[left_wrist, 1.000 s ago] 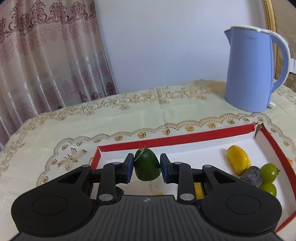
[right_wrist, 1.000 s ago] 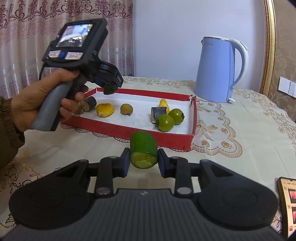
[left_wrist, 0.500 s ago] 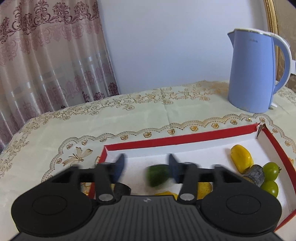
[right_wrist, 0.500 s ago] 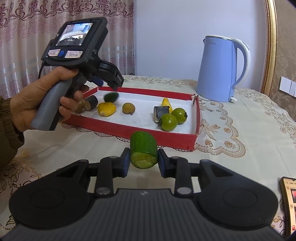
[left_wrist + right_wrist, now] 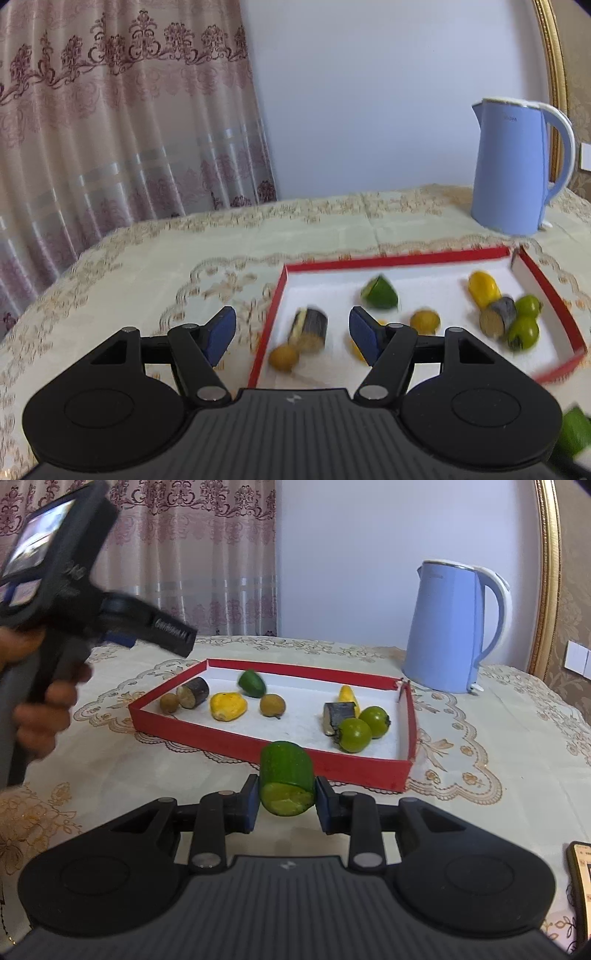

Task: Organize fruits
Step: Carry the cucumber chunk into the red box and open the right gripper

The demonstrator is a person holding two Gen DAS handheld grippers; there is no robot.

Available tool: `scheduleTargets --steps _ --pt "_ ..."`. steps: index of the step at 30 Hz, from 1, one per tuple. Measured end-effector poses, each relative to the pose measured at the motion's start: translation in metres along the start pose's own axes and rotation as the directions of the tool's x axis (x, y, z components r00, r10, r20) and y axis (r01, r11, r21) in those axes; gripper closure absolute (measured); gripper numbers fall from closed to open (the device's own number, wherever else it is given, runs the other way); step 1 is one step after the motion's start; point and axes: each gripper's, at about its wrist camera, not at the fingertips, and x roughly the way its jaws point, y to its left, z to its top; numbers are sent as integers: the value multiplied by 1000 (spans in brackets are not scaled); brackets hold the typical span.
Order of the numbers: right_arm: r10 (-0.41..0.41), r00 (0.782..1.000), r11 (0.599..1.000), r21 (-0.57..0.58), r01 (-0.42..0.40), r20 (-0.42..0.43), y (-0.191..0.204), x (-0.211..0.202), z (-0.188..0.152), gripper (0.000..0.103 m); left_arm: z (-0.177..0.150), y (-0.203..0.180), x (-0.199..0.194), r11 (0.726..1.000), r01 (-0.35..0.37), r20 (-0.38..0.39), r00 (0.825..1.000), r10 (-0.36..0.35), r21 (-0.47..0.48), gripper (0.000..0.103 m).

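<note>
A red-rimmed white tray point(image 5: 229, 740) point(image 5: 280, 295) holds several fruit pieces. A green wedge point(image 5: 380, 293) point(image 5: 252, 683) lies loose near the tray's back. My left gripper point(image 5: 291, 338) is open and empty, raised above the tray's near-left corner; it shows in the right wrist view point(image 5: 122, 637) at the left, held high. My right gripper point(image 5: 286, 805) is shut on a green cut cucumber-like piece point(image 5: 287, 778), in front of the tray's near rim, above the tablecloth. Two green round fruits point(image 5: 364, 725), yellow pieces point(image 5: 227, 706) and dark chunks point(image 5: 194, 697) lie in the tray.
A blue kettle point(image 5: 452, 627) point(image 5: 515, 168) stands behind the tray at the right. A phone point(image 5: 581, 882) lies at the table's near right edge. A curtain point(image 5: 110, 110) hangs behind the table. The person's hand point(image 5: 33, 701) holds the left gripper.
My left gripper opened and let the green wedge drop into the tray, then pulled up and back to the left. My right gripper stayed shut on its green piece and edged toward the tray.
</note>
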Motion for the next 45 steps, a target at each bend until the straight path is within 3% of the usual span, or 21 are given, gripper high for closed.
scheduleTargets --steps 10,33,45 --pt "0 1000 1000 -12 0 9 7 -4 3 74 -33 1 -3 1000 13 -97 995 -14 -12 36" --pt "12 999 999 -36 -10 51 13 -8 17 74 -50 5 -5 1000 23 -153 988 -26 -22 35" --pt "4 998 999 -34 -2 62 0 55 68 73 -56 6 -12 1000 12 -159 987 -14 -15 31"
